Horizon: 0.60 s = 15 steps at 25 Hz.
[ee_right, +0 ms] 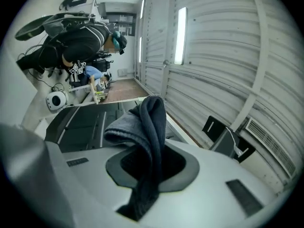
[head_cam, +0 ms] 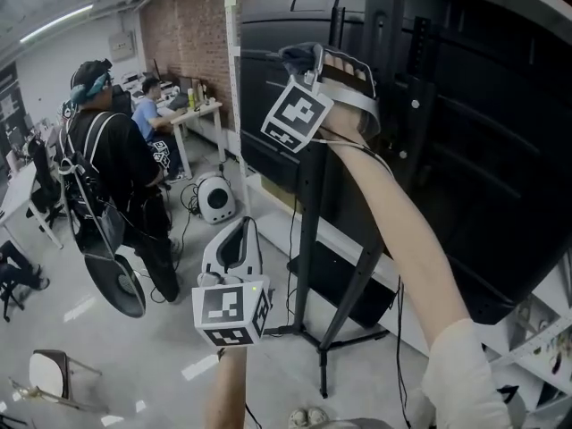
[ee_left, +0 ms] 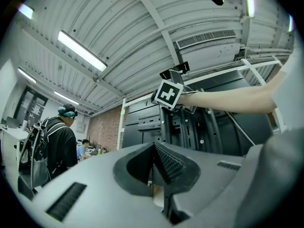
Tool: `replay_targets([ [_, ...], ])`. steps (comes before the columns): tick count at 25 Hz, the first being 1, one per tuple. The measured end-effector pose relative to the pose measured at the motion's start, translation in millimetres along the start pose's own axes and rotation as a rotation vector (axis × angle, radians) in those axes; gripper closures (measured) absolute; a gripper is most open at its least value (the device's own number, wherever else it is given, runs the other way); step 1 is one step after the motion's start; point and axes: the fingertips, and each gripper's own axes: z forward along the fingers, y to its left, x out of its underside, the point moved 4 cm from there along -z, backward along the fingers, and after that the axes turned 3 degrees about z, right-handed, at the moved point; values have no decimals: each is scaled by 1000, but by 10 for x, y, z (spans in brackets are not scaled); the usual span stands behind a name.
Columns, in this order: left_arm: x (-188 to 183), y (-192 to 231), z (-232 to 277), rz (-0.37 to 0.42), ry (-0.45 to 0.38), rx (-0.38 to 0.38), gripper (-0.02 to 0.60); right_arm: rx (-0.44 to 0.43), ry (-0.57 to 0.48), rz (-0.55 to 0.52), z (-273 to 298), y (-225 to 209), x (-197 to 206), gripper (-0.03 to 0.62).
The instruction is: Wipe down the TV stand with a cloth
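With the right gripper (head_cam: 308,65), clasped the dark cloth (ee_right: 148,127) high by the top of the TV stand's upright post (head_cam: 309,217); post stretched straight down below. Held the left gripper (head_cam: 234,244) pinched together, empty, low, farther off.

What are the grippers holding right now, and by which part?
The right gripper pinches a dark cloth at a bunched fold. The left gripper is shut, holding nothing.

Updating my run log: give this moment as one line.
right tongs: shut on cloth, high beside TV stand | left tongs: shut, empty, held low
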Motion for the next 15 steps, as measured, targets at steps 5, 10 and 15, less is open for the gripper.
replay_targets([
  [5, 112, 49, -16, -10, 26, -4, 566, -8, 32, -42, 82, 178, 25, 537],
  [10, 195, 69, -32, -16, 44, -5, 566, -2, 33, -78, 48, 233, 32, 537],
  [15, 295, 30, -30, -19, 67, 8, 566, -42, 29, -103, -26, 384, 46, 537],
])
